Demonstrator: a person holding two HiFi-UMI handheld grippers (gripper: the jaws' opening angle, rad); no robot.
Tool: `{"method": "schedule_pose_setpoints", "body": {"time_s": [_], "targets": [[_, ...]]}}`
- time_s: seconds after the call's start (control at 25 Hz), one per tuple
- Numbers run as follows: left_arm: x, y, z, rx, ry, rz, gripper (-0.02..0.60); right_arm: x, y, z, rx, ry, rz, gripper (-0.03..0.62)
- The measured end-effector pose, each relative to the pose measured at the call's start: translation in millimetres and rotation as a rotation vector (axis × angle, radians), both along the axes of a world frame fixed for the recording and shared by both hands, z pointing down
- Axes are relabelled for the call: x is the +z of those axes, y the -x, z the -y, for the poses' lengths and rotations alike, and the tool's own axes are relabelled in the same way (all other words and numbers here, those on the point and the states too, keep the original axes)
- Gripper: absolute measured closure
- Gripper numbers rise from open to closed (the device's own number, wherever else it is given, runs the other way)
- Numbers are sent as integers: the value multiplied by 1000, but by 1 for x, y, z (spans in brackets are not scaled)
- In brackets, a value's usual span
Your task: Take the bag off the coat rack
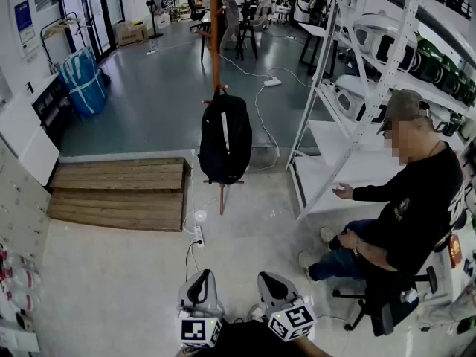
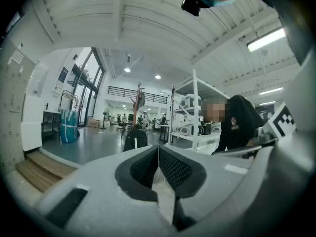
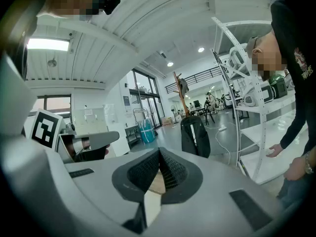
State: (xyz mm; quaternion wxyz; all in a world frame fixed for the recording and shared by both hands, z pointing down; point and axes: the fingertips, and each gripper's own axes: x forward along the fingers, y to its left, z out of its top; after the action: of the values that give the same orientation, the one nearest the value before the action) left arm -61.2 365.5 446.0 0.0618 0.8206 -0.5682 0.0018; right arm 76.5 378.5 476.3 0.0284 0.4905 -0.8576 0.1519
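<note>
Black bag (image 1: 224, 136) hangs on the coat rack (image 1: 215, 43), well off; left gripper (image 2: 158, 154), right gripper (image 3: 159, 157) pressed together, empty. Close in, spread, lift it upward.

Seated person (image 1: 416, 207) beside white shelving (image 1: 387, 71) (wooden steps (image 1: 119, 192) left)

The bag (image 1: 224, 136) is matt black cloth, the coat rack (image 1: 215, 36) smooth wood; left, rough plank steps (image 1: 119, 192); far floor (image 1: 149, 103) glossy.
</note>
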Motion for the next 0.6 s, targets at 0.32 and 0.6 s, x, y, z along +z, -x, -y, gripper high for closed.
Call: {"method": "schedule_pose_setpoints", "body": {"time_s": [0.32, 0.6], "targets": [[1, 5, 5, 3, 0, -7, 561, 2, 6, 5, 0, 6, 0, 582], [1, 14, 7, 5, -1, -13, 562, -3, 14, 7, 12, -6, 31, 582]]}}
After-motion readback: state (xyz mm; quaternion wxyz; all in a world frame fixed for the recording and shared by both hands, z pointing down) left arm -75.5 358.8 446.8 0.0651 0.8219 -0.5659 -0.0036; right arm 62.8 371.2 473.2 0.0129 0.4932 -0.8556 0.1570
